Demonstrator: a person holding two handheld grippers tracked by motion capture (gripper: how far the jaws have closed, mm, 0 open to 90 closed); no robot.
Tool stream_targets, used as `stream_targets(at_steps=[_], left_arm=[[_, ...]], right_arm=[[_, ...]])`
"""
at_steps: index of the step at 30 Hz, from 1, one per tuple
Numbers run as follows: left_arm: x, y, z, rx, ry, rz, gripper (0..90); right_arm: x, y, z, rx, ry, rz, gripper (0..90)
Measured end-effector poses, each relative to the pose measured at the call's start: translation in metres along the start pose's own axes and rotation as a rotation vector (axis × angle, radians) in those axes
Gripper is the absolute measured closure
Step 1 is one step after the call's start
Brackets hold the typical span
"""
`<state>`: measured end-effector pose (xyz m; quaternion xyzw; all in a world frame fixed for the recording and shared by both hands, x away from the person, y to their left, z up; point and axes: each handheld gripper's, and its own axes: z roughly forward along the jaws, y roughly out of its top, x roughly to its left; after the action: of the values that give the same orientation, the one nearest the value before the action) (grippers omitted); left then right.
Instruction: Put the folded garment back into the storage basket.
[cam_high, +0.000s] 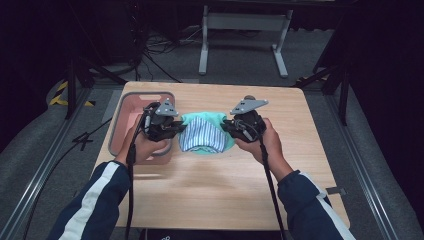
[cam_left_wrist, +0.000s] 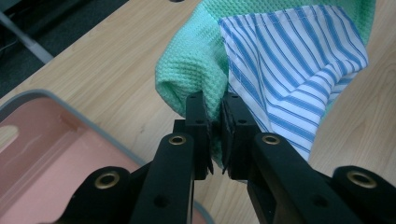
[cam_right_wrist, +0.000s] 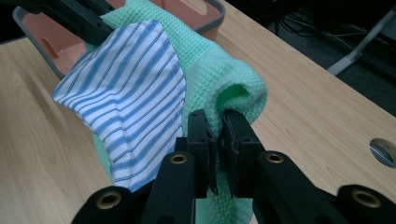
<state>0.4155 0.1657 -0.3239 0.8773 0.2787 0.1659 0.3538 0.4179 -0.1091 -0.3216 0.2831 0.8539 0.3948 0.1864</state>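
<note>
Here the left hand-held gripper (cam_left_wrist: 215, 122) has its black jaws pinched tight on a rolled edge of the green waffle-weave cloth (cam_left_wrist: 191, 60); the right hand-held gripper (cam_right_wrist: 217, 135) is clamped on the opposite edge. Between them the cloth hangs lifted above the wooden counter (cam_high: 225, 185), a blue-and-white striped fabric (cam_high: 200, 135) draped across it. Both hands point inward, facing each other. Beyond the left hand-held gripper sits a pink, grey-rimmed rectangular bin (cam_high: 127, 112).

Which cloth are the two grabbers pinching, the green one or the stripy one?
The green waffle cloth. The left gripper and right gripper each clamp one of its bunched edges. The blue-and-white striped cloth just lies against it, beside the jaws.
</note>
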Motion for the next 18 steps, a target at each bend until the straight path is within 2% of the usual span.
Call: stream_targets(at_steps=[6, 18], left_arm=[[0.010, -0.009, -0.014, 0.006, 0.028, -0.029, 82.6], [0.028, -0.029, -0.046, 0.013, 0.107, -0.079, 82.6]], right_arm=[[0.007, 0.013, 0.010, -0.007, 0.028, -0.016, 81.7], [0.029, 0.051, 0.038, -0.026, 0.099, -0.066, 81.7]])
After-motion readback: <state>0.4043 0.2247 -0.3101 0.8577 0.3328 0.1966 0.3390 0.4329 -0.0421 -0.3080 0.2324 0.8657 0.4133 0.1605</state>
